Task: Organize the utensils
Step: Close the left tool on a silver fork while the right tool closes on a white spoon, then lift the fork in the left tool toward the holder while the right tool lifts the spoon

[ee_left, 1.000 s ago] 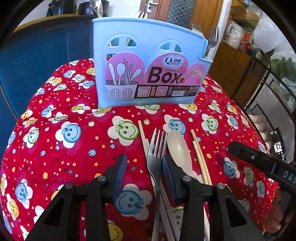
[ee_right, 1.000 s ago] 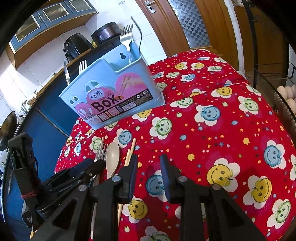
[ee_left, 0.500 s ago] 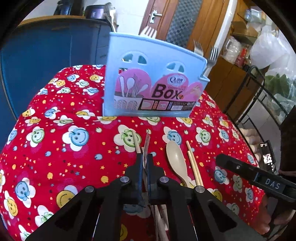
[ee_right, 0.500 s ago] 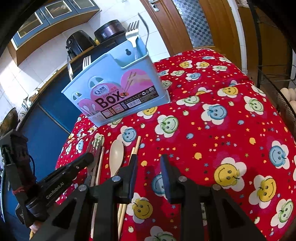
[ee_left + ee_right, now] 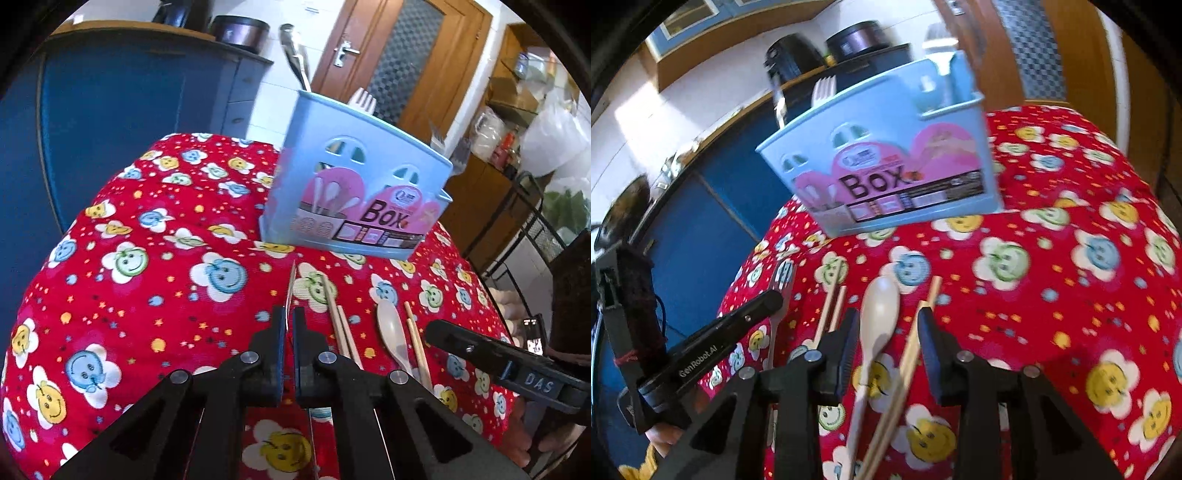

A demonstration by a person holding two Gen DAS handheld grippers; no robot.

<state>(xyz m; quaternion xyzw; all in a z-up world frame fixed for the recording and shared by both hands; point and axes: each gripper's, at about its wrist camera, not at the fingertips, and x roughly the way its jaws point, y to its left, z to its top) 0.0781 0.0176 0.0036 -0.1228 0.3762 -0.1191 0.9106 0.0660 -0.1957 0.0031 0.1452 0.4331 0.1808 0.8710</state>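
My left gripper (image 5: 290, 314) is shut on a metal fork (image 5: 291, 284), held edge-on above the red cloth; the fork also shows in the right wrist view (image 5: 783, 280). A light blue utensil box (image 5: 354, 199) stands beyond, with forks and a spoon in it; it shows in the right wrist view (image 5: 886, 173) too. A beige spoon (image 5: 879, 314) and chopsticks (image 5: 916, 332) lie between the open jaws of my right gripper (image 5: 886, 321). Another chopstick pair (image 5: 340, 317) lies left of the spoon (image 5: 391, 332).
The red smiley-flower cloth (image 5: 147, 280) covers a rounded table. A blue cabinet (image 5: 110, 110) stands behind on the left. A wooden door (image 5: 399, 55) and a wire rack (image 5: 535, 221) are on the right.
My left gripper closed on the fork and lifted it left, off the pile. My right gripper moved left over the spoon and chopsticks.
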